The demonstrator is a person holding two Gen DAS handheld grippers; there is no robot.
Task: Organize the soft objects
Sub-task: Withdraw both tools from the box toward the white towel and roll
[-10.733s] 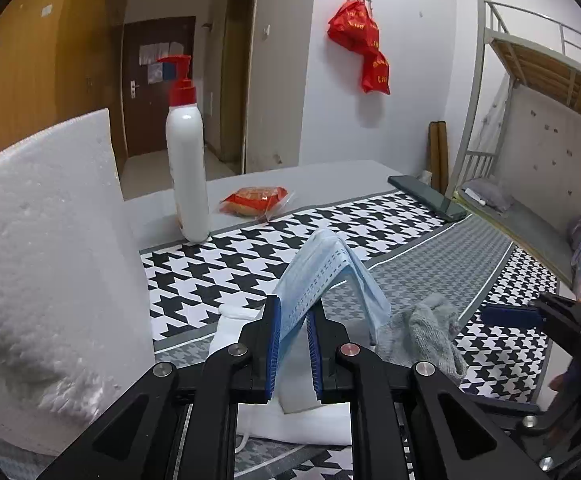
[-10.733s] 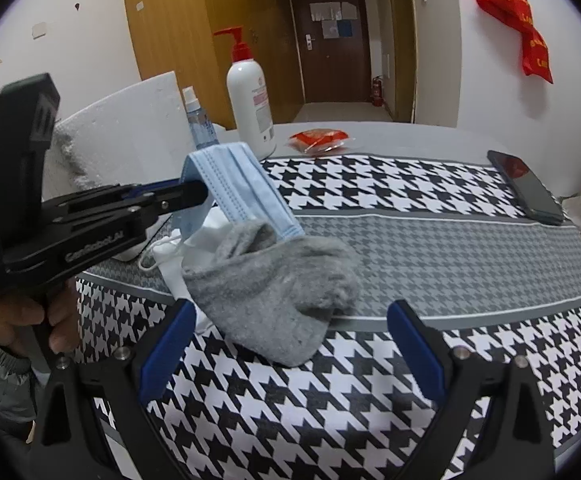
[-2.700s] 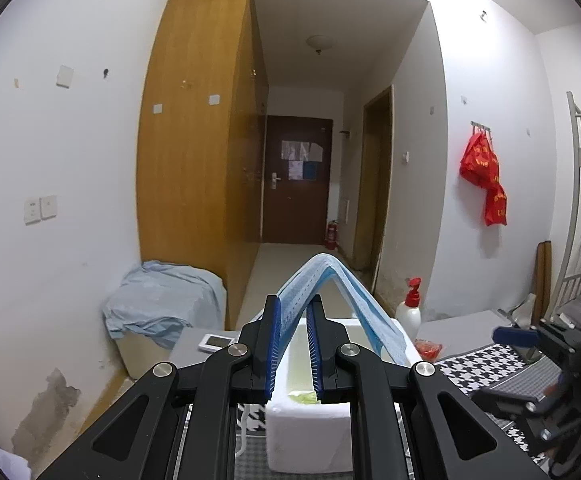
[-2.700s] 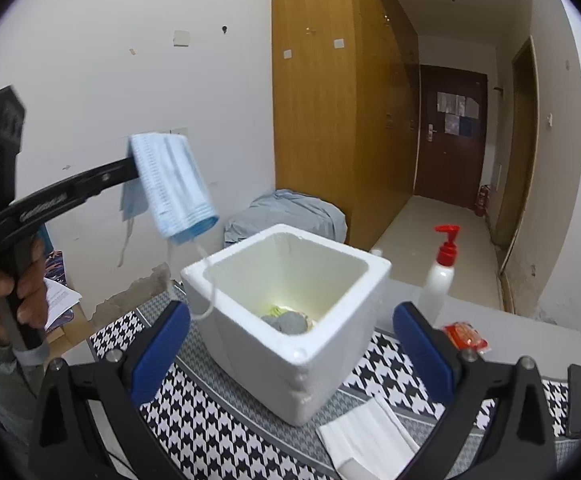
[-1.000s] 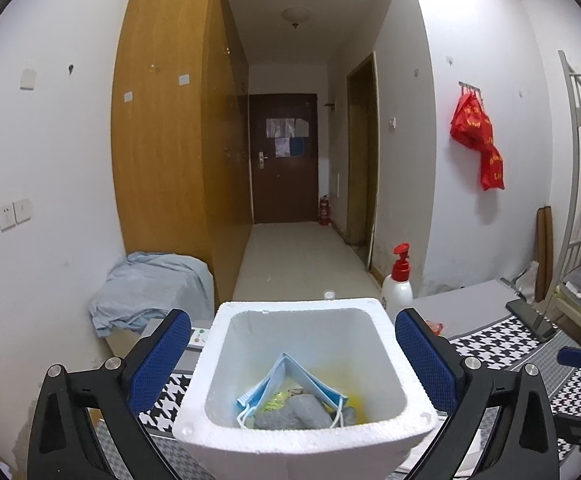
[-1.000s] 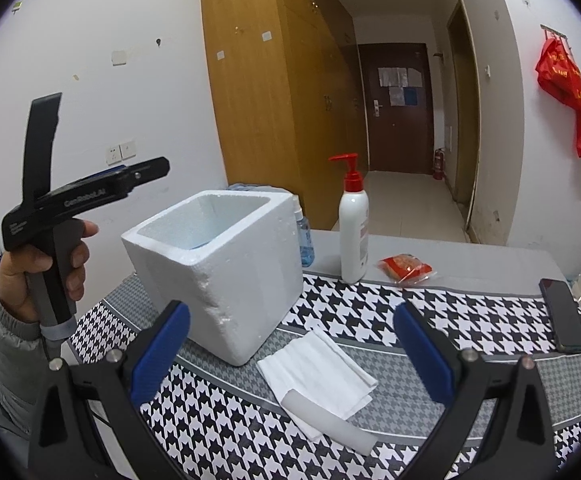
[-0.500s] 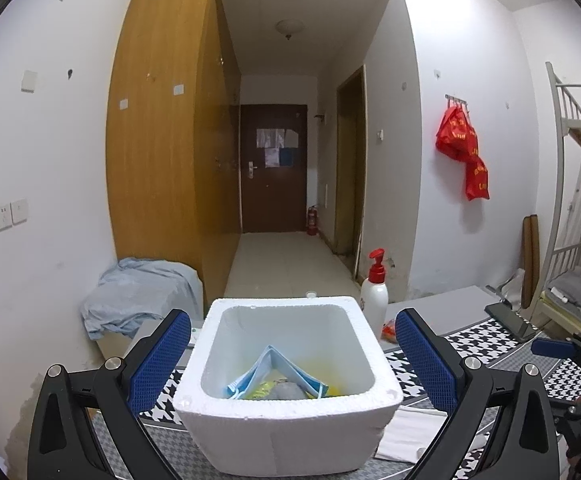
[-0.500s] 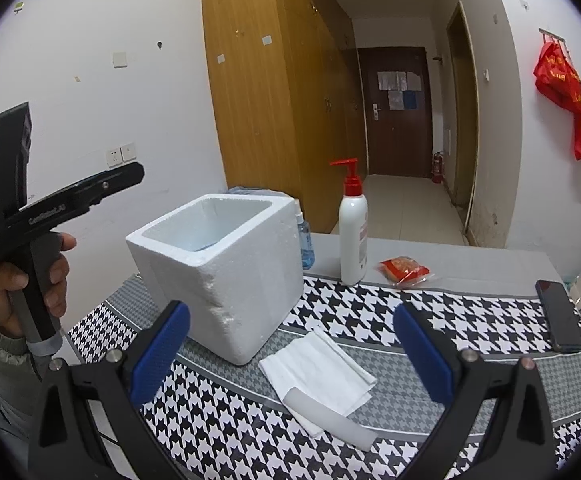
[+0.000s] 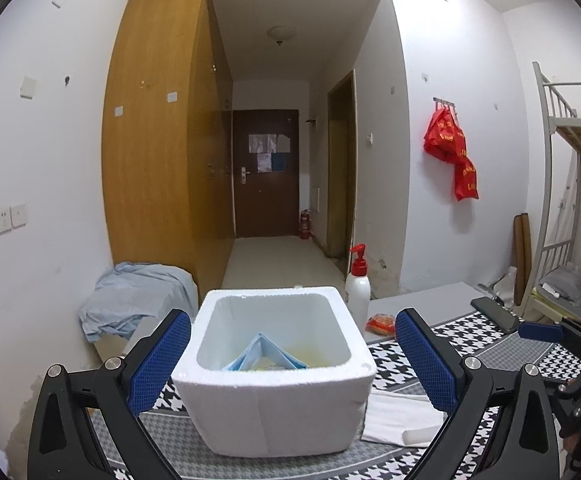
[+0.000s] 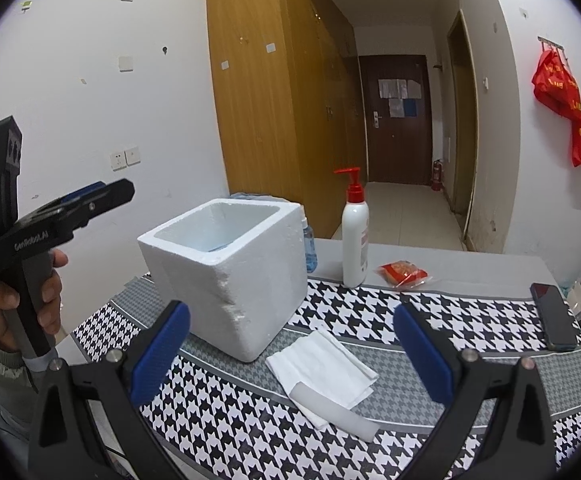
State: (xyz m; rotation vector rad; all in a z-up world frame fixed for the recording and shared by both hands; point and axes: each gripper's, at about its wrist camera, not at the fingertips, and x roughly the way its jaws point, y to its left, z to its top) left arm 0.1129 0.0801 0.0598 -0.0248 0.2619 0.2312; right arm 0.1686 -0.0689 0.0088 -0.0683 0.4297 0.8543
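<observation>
White foam fills the middle of the left wrist view: the polystyrene box (image 9: 274, 376) is sitting straight ahead of the left tongs (image 9: 292, 354), whose blue pads are standing spread and empty to either side of it. A blue face mask (image 9: 264, 356) is lying inside on the box floor. The folded white cloth (image 9: 400, 416) is peeking out low to the right of the box, on the bench (image 9: 530, 356), so these tongs are having the box between them and it.

In the right wrist view the right tongs (image 10: 290, 354) are also gaping wide with nothing between the pads. The cloth (image 10: 320, 366) is lying directly ahead and just below them, its long axis running from far left to near right, with a white roll (image 10: 330, 408) along its near edge. By my reading, the right tongs are the nearer pair, and the box (image 10: 230, 272) is waiting to their left.
</observation>
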